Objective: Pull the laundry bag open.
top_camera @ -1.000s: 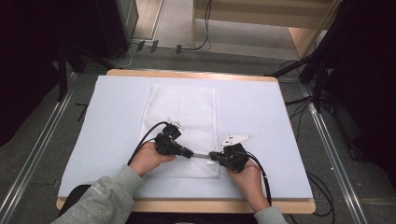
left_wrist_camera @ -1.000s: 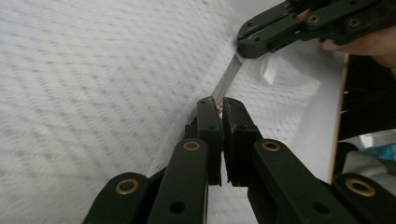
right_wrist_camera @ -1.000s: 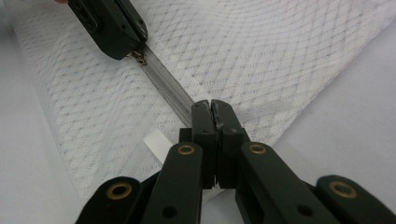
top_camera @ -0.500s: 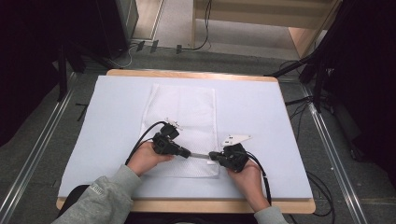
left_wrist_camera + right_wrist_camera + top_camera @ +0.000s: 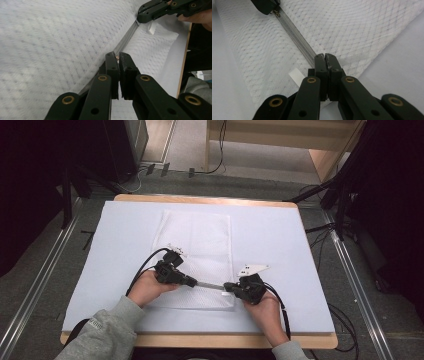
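A white mesh bag (image 5: 197,240) lies flat on the table, with a grey zipper (image 5: 210,285) running along its near end. My left gripper (image 5: 192,282) is shut on the small brass zipper pull (image 5: 116,58), which shows between its tips. My right gripper (image 5: 227,287) faces it from the right and is shut on the zipper's end at the bag's edge (image 5: 324,56). The two grippers point at each other, a short stretch of zipper (image 5: 297,37) apart. A small white label (image 5: 295,75) sticks out of the bag beside the right jaws.
A pale sheet (image 5: 280,235) covers the wooden table (image 5: 200,199). Cables trail from both grippers toward the near edge. Metal rails (image 5: 45,270) run along the floor on both sides, and dark stands (image 5: 345,185) are at the back right.
My left gripper has shifted a little to the left along the zipper, so the grey stretch between the two grippers is longer. The right gripper has stayed put.
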A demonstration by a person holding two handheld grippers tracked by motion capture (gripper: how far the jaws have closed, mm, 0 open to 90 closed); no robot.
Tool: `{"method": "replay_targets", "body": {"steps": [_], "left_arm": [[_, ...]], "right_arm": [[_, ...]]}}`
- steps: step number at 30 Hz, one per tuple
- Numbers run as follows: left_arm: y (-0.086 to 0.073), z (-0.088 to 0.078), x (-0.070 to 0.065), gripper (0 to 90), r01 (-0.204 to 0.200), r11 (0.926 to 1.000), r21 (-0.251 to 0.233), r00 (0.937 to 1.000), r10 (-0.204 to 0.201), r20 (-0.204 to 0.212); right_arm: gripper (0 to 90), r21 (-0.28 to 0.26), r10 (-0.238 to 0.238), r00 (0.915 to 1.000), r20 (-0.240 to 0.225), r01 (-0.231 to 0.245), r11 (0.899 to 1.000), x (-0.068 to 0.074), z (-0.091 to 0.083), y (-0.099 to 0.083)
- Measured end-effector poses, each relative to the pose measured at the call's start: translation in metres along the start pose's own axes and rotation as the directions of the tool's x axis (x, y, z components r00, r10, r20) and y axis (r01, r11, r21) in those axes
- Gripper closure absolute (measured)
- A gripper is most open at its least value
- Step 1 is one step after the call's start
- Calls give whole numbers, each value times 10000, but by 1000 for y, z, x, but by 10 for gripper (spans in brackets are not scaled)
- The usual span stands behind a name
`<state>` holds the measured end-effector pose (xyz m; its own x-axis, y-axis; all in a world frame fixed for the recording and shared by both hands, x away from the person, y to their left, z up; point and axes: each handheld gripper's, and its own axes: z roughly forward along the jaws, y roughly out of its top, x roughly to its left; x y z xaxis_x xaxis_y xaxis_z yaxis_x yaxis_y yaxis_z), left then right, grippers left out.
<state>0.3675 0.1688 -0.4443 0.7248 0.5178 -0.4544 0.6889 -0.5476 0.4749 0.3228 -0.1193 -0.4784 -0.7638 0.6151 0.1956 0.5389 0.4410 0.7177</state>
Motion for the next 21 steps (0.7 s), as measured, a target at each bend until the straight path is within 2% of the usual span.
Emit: {"method": "replay_targets", "body": {"steps": [4, 5, 6, 10, 16, 21], "left_arm": [[-4, -5, 2, 883, 43, 10000, -7, 10000, -43, 22], [-4, -6, 2, 883, 48, 10000, -46, 9999, -49, -88], [-5, -7, 3, 882, 73, 10000, -59, 9999, -73, 75], [-8, -9, 3, 882, 1, 10000, -34, 9999, -1, -104], [-14, -18, 9, 883, 204, 9997, -94, 9997, -205, -90], [-17, -20, 10, 882, 161, 9998, -94, 9998, -162, -111]], "right_arm": [[900, -4, -1, 10000, 5, 1, 10000, 0, 0, 0], [900, -5, 12, 10000, 8, -12, 10000, 0, 0, 0], [900, -2, 4, 10000, 6, -4, 10000, 0, 0, 0], [900, -9, 8, 10000, -4, -8, 10000, 0, 0, 0], [900, -27, 13, 10000, -5, -13, 10000, 0, 0, 0], [900, -19, -1, 10000, -13, 1, 10000, 0, 0, 0]]}}
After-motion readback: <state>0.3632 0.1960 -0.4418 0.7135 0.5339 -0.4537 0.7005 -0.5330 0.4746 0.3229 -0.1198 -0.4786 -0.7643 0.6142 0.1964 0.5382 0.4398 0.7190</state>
